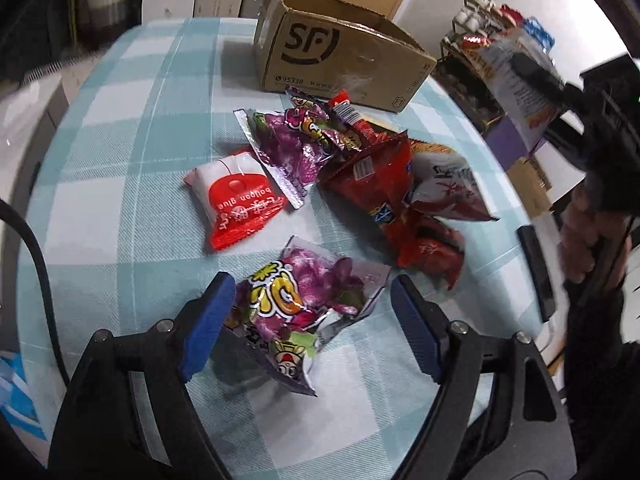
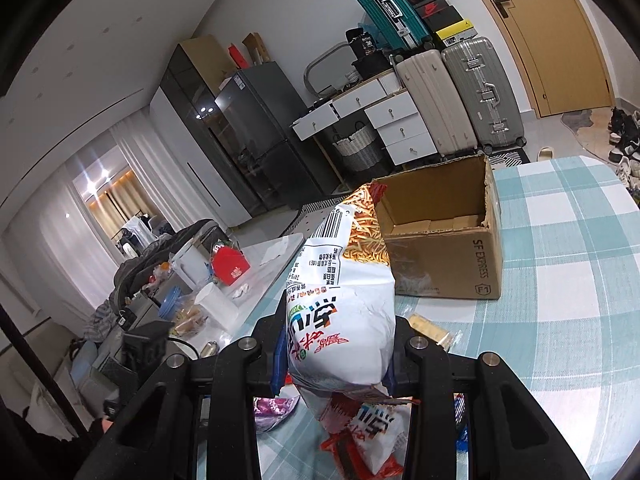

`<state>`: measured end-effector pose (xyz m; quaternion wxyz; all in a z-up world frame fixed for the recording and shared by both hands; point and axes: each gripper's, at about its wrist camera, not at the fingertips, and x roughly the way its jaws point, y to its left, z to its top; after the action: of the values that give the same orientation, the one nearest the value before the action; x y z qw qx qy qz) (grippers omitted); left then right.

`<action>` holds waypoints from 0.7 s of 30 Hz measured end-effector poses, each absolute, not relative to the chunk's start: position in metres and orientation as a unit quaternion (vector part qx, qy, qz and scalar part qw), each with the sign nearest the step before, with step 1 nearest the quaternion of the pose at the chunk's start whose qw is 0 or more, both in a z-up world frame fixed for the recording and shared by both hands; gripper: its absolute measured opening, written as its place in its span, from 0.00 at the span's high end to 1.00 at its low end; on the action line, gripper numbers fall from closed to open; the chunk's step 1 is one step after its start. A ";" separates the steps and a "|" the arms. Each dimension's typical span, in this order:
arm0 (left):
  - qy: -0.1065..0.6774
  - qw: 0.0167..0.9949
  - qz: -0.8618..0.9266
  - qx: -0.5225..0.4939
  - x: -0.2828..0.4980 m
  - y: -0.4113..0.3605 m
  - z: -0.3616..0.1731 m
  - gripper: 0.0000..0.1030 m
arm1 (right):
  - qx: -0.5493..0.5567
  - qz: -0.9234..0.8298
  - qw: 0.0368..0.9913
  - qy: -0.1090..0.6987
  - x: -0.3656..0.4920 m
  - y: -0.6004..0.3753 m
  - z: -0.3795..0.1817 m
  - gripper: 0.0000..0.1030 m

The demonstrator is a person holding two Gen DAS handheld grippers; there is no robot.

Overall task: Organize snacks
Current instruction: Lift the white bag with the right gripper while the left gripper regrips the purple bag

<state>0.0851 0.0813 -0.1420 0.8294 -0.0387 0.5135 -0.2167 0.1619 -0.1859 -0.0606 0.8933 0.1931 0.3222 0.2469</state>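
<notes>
Left gripper (image 1: pixel 308 320): spread wide, blue pads either side of a purple candy bag (image 1: pixel 298 308), not pressing it; left pad close to the wrapper edge, right pad apart from it.
Purple candy bag: flat on the checked tablecloth (image 1: pixel 120 128), crumpled, long axis running from near the camera toward the far right, one sealed end under the jaws.
Second purple bag (image 1: pixel 288 148): farther off, long axis slanting from far left to near right, one sealed edge beside the red-and-white packet (image 1: pixel 236 200).
Red-and-white packet: flat, print upside down to the camera, well apart from the cardboard box (image 1: pixel 340 64).
Red snack bags (image 1: pixel 392 184): heaped right of centre, overlapping, points splayed several ways.
Cardboard box: open top, at the far side of the table, logo face toward the heap.
Right gripper (image 2: pixel 334 364): pinching a white chip bag (image 2: pixel 344 304), lifted clear of the table.
White chip bag: long axis pointing away along the fingers toward the box (image 2: pixel 440 240), print upside down, barcode end farthest.
</notes>
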 end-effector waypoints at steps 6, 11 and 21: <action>0.532 0.826 -0.185 0.022 0.084 0.069 -0.159 0.24 | 0.195 0.246 0.892 0.324 0.158 -0.186 -0.062 0.66; 0.519 0.832 -0.191 0.051 0.079 0.059 -0.161 0.34 | 0.200 0.245 0.891 0.325 0.155 -0.186 -0.064 0.66; 0.517 0.833 -0.196 -0.001 0.085 0.079 -0.154 0.56 | 0.201 0.244 0.891 0.326 0.155 -0.187 -0.065 0.66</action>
<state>0.0854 0.0788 -0.1538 0.8331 -0.0008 0.5172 -0.1961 0.1552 -0.1866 -0.0653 0.8912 0.2008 0.3255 0.2439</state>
